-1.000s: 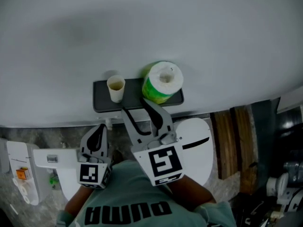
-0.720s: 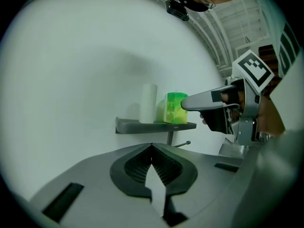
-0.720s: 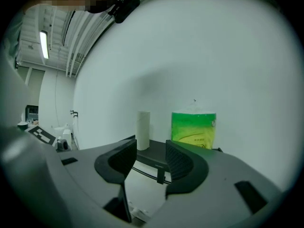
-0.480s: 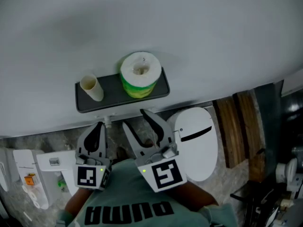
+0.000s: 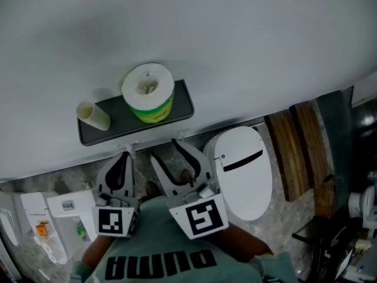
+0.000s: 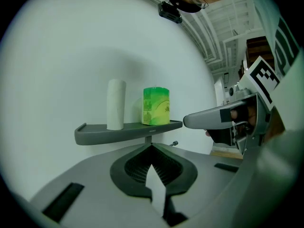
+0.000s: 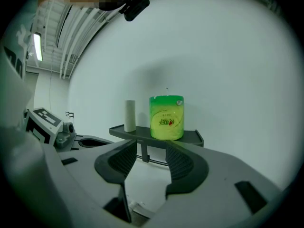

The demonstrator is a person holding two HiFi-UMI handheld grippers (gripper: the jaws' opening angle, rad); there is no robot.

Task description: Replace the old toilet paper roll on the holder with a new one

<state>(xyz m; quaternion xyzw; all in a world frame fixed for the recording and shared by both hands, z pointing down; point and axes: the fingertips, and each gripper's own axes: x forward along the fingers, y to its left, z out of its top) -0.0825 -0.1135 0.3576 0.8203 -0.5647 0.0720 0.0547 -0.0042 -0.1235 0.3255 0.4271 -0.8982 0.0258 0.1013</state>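
Observation:
A new toilet roll [image 5: 148, 92] in a green wrapper stands on a dark grey wall shelf [image 5: 179, 109]. An empty cardboard tube [image 5: 93, 115] stands at the shelf's left end. My right gripper [image 5: 165, 149] is just below the shelf's front edge, open, with nothing between its fingers. In the right gripper view the roll [image 7: 166, 118] and the tube [image 7: 130, 115] show beyond the open right gripper [image 7: 151, 146]. My left gripper [image 5: 125, 156] is to its left, shut and empty. In the left gripper view the tube [image 6: 116, 103] and the roll [image 6: 156, 106] stand above the closed left gripper [image 6: 151, 147].
A thin rod [image 7: 156, 161] runs under the shelf. A white toilet lid [image 5: 238, 173] lies right of my grippers. Brown wooden boards [image 5: 300, 152] are further right. A white wall unit [image 5: 35, 229] sits at the lower left. The plain wall [image 5: 206, 34] is behind the shelf.
In the head view the shelf with roll and tube has shifted left. My right gripper's tips, earlier over the shelf's front edge, now sit below it. The left gripper has shifted slightly.

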